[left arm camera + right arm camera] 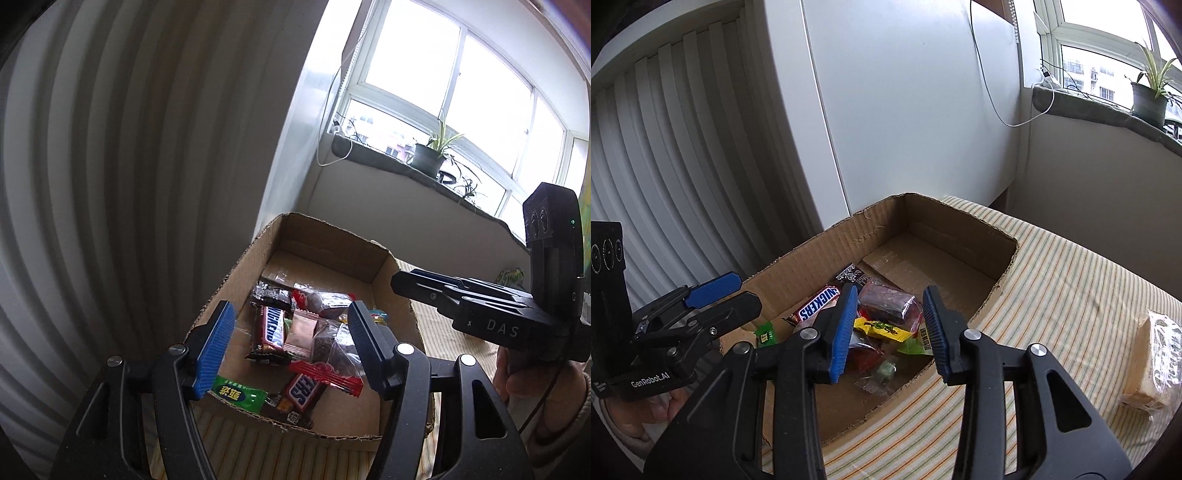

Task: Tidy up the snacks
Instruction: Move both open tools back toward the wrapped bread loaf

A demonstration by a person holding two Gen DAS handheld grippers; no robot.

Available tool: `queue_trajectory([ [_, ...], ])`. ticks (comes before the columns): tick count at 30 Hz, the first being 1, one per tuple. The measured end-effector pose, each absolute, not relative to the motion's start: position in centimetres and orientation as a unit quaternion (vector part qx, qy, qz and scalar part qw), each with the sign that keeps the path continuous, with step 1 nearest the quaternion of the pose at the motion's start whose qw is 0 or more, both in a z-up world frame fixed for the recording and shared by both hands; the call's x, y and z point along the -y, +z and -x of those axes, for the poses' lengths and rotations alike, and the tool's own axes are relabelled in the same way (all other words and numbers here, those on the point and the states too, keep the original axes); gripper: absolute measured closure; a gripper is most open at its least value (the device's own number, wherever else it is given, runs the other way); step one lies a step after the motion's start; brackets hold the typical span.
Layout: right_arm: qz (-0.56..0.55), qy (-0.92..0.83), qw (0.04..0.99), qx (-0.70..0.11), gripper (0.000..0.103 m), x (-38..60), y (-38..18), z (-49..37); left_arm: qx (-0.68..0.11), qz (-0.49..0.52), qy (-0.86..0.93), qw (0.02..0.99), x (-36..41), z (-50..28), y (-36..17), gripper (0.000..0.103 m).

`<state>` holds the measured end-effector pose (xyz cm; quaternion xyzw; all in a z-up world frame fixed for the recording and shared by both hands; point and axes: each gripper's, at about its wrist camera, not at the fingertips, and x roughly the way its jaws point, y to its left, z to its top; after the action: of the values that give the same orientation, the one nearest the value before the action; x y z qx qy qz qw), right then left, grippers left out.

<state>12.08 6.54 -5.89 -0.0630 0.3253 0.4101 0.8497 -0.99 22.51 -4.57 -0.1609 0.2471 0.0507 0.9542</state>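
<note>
Two grippers over one container, listed by size.

1. Striped tablecloth (1071, 280): covers the surface under everything.
2. Cardboard box (960, 229): open-topped, torn rim, far half bare. The snacks lie heaped in its near half.
3. Left gripper (291, 343): jaws standing apart over the near end of the box, nothing between the pads.
4. Right gripper (890, 328): jaws parted, empty, poised above the pile.
5. Wrapped cake slice (1152, 362): outside the box, on the cloth at the right edge; judged the piece yet to be put away.
6. Snickers bar (273, 328): inside the box, a second one (303, 393) nearer the front wall.
7. Yellow sachet (882, 328) and green sachet (240, 397): inside, among clear and red wrappers.

Handling note: to fetch the cake slice, swing the right gripper clear of the box wall, approach across the narrow sides, and close gently, since the soft slice would likely crush.

View note: only the right wrist camera shows the cake slice and the yellow sachet; only the left shows the second Snickers bar and a hand (517, 376) holding the right gripper.
</note>
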Motion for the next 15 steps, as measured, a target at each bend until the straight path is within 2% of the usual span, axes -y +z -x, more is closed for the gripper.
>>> queue_trajectory([
  [5,0.062,0.413,0.85,-0.32,0.058,-6.5,-5.5,-11.4,-0.244,0.161,0.054,0.955,-22.6,1.3,-4.2,0.04],
  [15,0.047,0.411,0.855,-0.312,0.057,-4.5,-5.0,-11.2,-0.241,0.149,0.048,0.958,-21.0,1.1,-3.3,0.04],
])
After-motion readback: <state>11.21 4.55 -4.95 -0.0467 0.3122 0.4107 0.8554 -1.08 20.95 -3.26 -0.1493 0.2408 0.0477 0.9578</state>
